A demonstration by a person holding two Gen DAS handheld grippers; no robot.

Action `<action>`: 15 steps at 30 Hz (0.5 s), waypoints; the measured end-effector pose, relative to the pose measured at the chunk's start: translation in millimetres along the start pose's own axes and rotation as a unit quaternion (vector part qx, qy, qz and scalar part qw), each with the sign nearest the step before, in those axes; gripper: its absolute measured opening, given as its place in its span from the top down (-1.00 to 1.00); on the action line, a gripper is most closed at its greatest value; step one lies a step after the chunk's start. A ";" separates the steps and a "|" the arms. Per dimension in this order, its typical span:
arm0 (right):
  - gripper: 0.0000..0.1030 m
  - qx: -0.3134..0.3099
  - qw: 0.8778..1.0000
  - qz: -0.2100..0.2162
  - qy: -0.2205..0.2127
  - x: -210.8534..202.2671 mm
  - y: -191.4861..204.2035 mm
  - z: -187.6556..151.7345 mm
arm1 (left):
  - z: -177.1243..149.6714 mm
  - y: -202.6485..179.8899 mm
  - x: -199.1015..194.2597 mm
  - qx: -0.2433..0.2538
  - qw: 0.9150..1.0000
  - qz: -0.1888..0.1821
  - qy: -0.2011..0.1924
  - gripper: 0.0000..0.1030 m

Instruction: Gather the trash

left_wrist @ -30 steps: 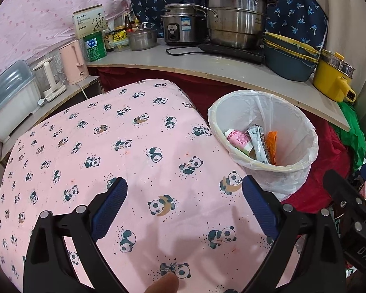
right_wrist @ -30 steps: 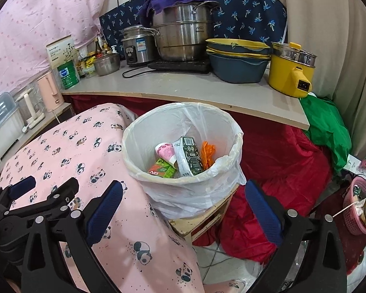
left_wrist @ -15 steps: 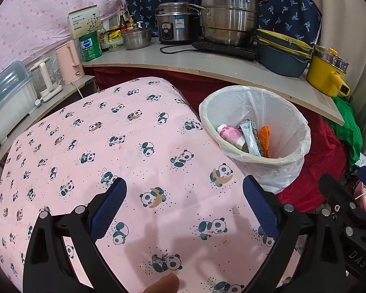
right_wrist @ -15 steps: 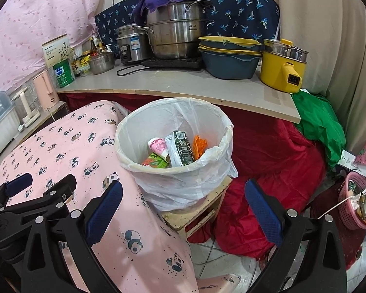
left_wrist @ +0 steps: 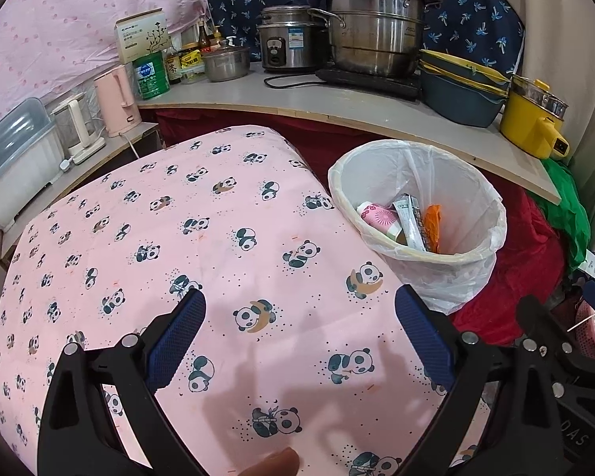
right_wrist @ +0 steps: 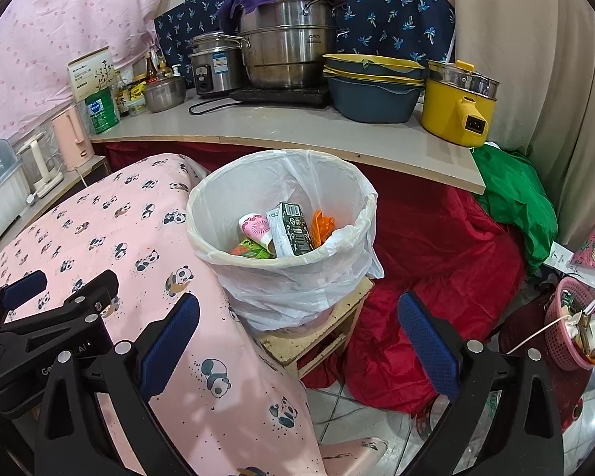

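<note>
One white bin (right_wrist: 281,261), lined with a clear plastic bag (right_wrist: 337,277), stands on a low wooden stool (right_wrist: 317,341) just beside the corner of a table under a pink panda cloth (left_wrist: 202,238). The trash is inside it. The right wrist view shows four pieces: a pink paper cup (right_wrist: 254,228), a dark green drink carton (right_wrist: 291,230), an orange wrapper (right_wrist: 323,224) and a green packet (right_wrist: 252,249) low at the front. The left wrist view shows only three, the cup (left_wrist: 379,216), the carton (left_wrist: 410,218) and the wrapper (left_wrist: 432,226); the bin's near rim hides the green packet.

The left gripper (left_wrist: 299,341) hangs over the bare panda cloth, its two blue fingers spread wide with nothing between them. The right gripper (right_wrist: 297,349) hangs off the table's edge, in front of the bin, equally splayed and empty.

Behind the bin runs a grey counter (right_wrist: 297,135) with one big steel steamer pot (right_wrist: 289,47), one rice cooker (right_wrist: 214,65), one yellow electric pot (right_wrist: 456,107) and stacked blue-and-yellow basins (right_wrist: 373,87). Only the right view shows the stool, the tiled floor (right_wrist: 357,408) and a pink basket (right_wrist: 571,325).
</note>
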State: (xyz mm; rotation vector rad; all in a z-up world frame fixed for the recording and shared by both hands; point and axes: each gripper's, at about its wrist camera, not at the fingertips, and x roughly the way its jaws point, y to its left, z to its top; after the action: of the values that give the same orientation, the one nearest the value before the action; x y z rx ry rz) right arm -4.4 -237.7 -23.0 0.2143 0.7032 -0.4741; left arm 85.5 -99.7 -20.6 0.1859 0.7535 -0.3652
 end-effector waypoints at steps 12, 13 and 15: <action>-0.88 0.001 1.000 -0.001 0.004 1.0 1.1 -2.2 | -1.5 1.3 -0.4 -0.003 1.000 0.007 -0.002 -0.79; -0.88 0.002 1.000 -0.002 0.004 1.1 0.9 -2.4 | -1.6 1.2 -0.3 -0.002 1.000 0.007 -0.002 -0.79; -0.88 0.002 1.000 -0.001 0.005 1.2 0.7 -2.4 | -1.5 1.6 -0.4 -0.001 1.000 0.008 -0.002 -0.79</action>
State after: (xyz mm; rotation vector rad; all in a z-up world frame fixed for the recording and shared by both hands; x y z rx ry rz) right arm -4.6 -236.7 -25.6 0.2203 0.7125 -0.4769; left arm 84.9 -97.6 -21.4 0.1888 0.7480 -0.3496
